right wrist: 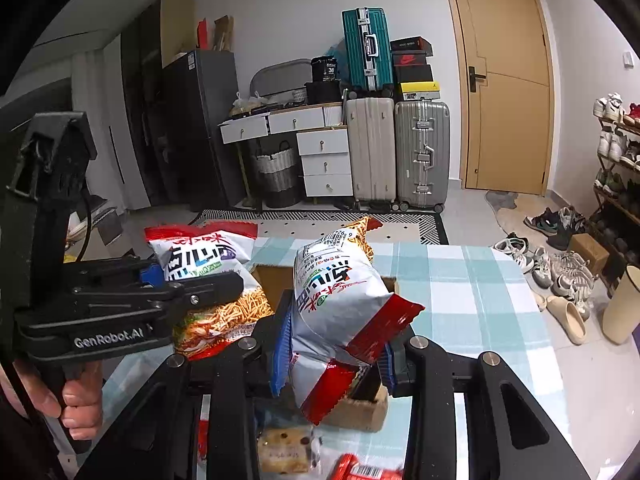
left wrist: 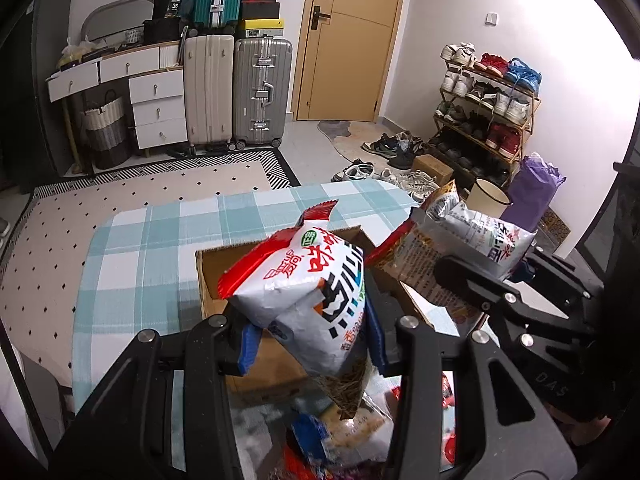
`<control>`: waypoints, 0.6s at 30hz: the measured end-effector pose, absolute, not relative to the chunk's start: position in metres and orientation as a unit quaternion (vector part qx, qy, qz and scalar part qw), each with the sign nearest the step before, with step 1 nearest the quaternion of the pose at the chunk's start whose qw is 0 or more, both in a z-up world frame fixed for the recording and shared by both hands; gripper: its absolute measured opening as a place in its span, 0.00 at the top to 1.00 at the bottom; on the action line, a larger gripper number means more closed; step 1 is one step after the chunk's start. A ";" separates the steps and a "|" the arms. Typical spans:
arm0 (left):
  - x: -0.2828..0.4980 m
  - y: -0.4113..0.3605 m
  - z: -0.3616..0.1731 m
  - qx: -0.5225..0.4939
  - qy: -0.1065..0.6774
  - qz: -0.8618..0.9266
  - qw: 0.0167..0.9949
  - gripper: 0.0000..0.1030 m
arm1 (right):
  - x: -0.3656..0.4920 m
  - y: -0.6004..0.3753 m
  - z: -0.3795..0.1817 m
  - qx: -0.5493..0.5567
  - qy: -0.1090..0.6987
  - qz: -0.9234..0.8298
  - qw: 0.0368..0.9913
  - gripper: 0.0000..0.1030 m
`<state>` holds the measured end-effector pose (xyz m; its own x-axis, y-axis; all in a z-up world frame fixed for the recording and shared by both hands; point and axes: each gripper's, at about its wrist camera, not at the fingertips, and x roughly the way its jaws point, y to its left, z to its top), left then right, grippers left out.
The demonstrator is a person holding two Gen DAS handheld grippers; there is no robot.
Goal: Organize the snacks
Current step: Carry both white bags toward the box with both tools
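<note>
My left gripper (left wrist: 312, 340) is shut on a white-and-red noodle snack bag (left wrist: 304, 292), held above an open cardboard box (left wrist: 208, 276) on the checked tablecloth. My right gripper (right wrist: 334, 356) is shut on a second, matching snack bag (right wrist: 336, 300), also above the box (right wrist: 276, 280). In the left wrist view the right gripper (left wrist: 492, 280) and its bag (left wrist: 448, 240) show at the right. In the right wrist view the left gripper (right wrist: 188, 284) and its bag (right wrist: 204, 264) show at the left. Loose snack packets (left wrist: 344, 432) lie on the table below the grippers.
The table has a teal-and-white checked cloth (left wrist: 160, 248). More packets (right wrist: 284, 452) lie at its near edge. Beyond are a dotted rug (left wrist: 120, 188), suitcases (left wrist: 236, 92), a drawer unit (left wrist: 158, 108), a door (left wrist: 348, 40), a shoe rack (left wrist: 484, 108) and shoes on the floor.
</note>
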<state>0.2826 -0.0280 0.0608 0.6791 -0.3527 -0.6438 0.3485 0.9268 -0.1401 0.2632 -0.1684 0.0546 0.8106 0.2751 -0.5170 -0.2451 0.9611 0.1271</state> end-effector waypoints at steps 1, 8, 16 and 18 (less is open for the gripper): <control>0.287 -0.029 0.060 -0.002 0.353 -0.190 0.916 0.62 | 0.267 -0.169 0.054 0.027 0.276 0.137 0.951 0.66; 0.321 -0.039 0.048 0.008 0.363 -0.189 0.913 0.61 | 0.299 -0.171 0.045 0.023 0.288 0.135 0.948 0.66; 0.351 -0.046 0.023 0.019 0.380 -0.187 0.906 0.61 | 0.323 -0.168 0.026 0.022 0.300 0.137 0.944 0.66; 0.357 -0.046 0.016 0.018 0.385 -0.188 0.903 0.61 | 0.329 -0.167 0.020 0.022 0.305 0.139 0.942 0.66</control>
